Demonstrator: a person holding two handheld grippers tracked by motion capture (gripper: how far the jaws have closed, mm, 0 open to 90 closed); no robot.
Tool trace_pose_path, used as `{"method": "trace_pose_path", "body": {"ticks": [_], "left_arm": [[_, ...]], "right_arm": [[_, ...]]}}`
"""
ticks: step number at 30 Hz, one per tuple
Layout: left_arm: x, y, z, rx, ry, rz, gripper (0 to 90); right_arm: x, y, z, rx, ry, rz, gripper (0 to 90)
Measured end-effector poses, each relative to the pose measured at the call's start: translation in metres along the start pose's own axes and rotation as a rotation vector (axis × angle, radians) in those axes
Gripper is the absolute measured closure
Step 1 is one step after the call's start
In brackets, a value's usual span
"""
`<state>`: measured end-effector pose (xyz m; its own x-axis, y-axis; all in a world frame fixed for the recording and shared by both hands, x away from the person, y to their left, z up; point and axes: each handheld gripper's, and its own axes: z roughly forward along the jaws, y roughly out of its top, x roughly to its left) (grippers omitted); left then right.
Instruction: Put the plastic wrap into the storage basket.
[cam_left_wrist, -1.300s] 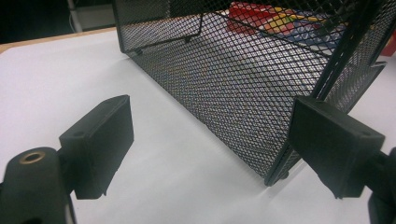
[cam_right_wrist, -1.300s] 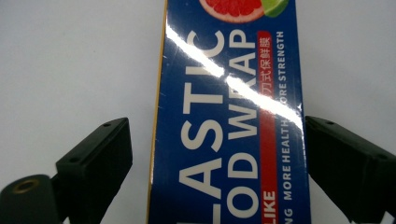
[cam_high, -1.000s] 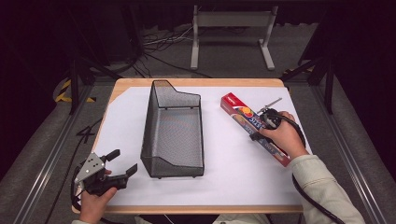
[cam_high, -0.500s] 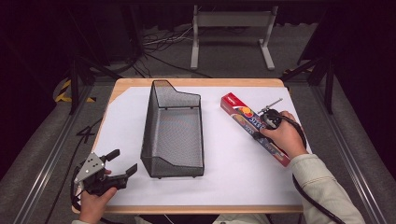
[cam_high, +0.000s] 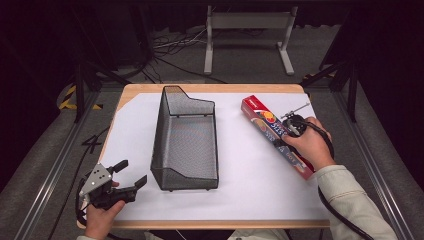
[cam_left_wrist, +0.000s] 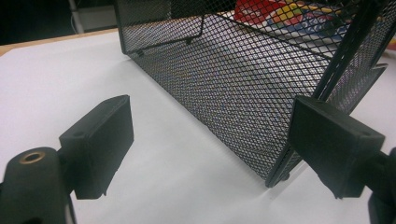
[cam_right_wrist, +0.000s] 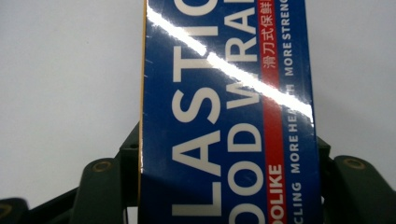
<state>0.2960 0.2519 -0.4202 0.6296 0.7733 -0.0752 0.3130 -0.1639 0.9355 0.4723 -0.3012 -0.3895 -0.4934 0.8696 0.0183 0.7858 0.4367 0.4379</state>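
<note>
- The plastic wrap box (cam_high: 278, 136) was seen lying flat and aslant on the right part of the white-covered counter (cam_high: 250, 170), well apart from the black mesh basket (cam_high: 186, 140) at the middle.
- The right gripper (cam_high: 292, 131) was held down over the box's middle; its fingers had just been closing and were clamped on the box's two long sides, as seen in the right gripper view, where the box (cam_right_wrist: 224, 116) was gripped between them.
- The near part of the box was covered by the person's right hand (cam_high: 311, 146) in the high view, and its lettering was cut off at the edges of the right gripper view.
- The left gripper (cam_high: 127, 174) was rested at the near left corner of the counter, its fingers (cam_left_wrist: 100, 140) spread wide with nothing between them.
- Through the mesh of the basket (cam_left_wrist: 252, 79), the box's red end (cam_left_wrist: 280, 18) was made out only dimly.
</note>
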Motion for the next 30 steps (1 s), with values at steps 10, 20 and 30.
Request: {"method": "trace_pose_path", "body": {"ticks": [10, 20, 30], "left_arm": [[0.000, 0.000, 0.000, 0.003, 0.003, 0.002, 15.5], [-0.001, 0.001, 0.001, 0.016, 0.027, 0.009, 16.7], [-0.001, 0.000, 0.000, 0.016, 0.032, 0.005, 16.9]], "right_arm": [[0.008, 0.002, -0.029, -0.029, -0.010, 0.030, 39.5], [0.019, 0.003, -0.057, -0.029, -0.034, 0.050, 39.5], [0.028, 0.005, -0.076, -0.040, -0.013, 0.092, 39.5]]}}
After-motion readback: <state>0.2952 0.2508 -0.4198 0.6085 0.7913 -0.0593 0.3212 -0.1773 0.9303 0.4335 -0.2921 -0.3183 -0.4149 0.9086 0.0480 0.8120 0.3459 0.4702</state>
